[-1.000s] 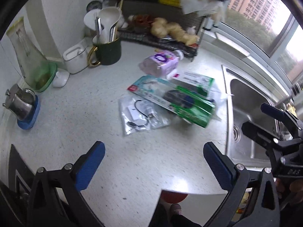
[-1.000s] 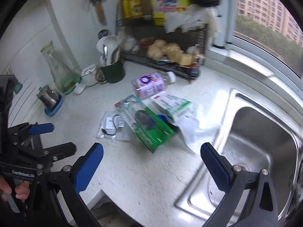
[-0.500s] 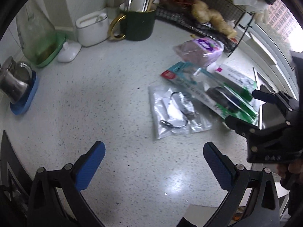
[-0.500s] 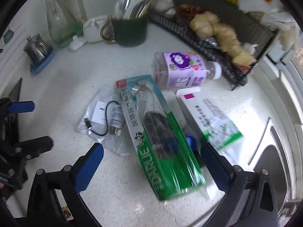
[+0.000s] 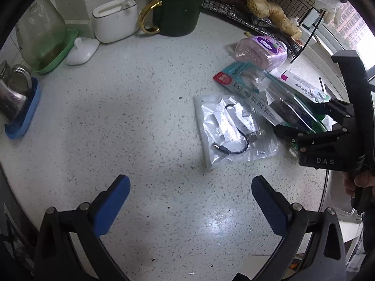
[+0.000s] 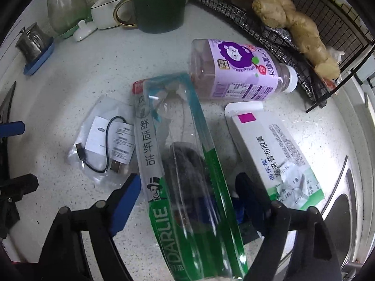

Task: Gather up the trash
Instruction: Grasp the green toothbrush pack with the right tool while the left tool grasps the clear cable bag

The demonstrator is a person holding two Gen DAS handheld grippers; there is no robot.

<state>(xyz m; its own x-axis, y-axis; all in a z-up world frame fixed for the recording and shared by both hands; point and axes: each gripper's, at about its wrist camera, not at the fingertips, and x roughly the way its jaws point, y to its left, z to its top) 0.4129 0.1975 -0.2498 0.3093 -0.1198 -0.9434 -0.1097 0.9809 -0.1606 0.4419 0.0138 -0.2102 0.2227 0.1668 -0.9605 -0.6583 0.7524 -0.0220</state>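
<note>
Where the speckled white countertop (image 5: 140,121) meets the sink (image 6: 351,201), a cluster of trash lies flat near the wire rack (image 6: 269,35).

Item 1: green and clear toothbrush package (image 6: 187,187), marked DARLIE, empty blister with a dark lump inside; it lies lengthwise between the fingers of the right gripper (image 6: 189,194). The jaws are closing around it, the blue pads just beside its two long edges; whether they already press on it I cannot tell.

Item 2: clear plastic bag (image 5: 234,131) holding a short black cable and a paper slip, touching the left edge of the toothbrush package.

Item 3: purple-labelled bottle (image 6: 239,72), white cap, on its side, its base overlapping the top end of the package.

Item 4: white and green medicine box (image 6: 271,154), flat, just right of the package, near the sink rim.

Left gripper (image 5: 191,203): jaws wide apart, nothing between them, hanging above bare countertop near the plastic bag.

Right hand (image 5: 358,182): seen in the left view, wrapped on the gripper handle.

Other stock: dark green mug (image 5: 178,14) with gold handle, holding utensils; white lidded dish (image 5: 114,23); glass carafe (image 5: 39,35) on a green tray; metal cup (image 5: 11,93) on a blue tray; ginger root (image 6: 297,25) in the rack.
</note>
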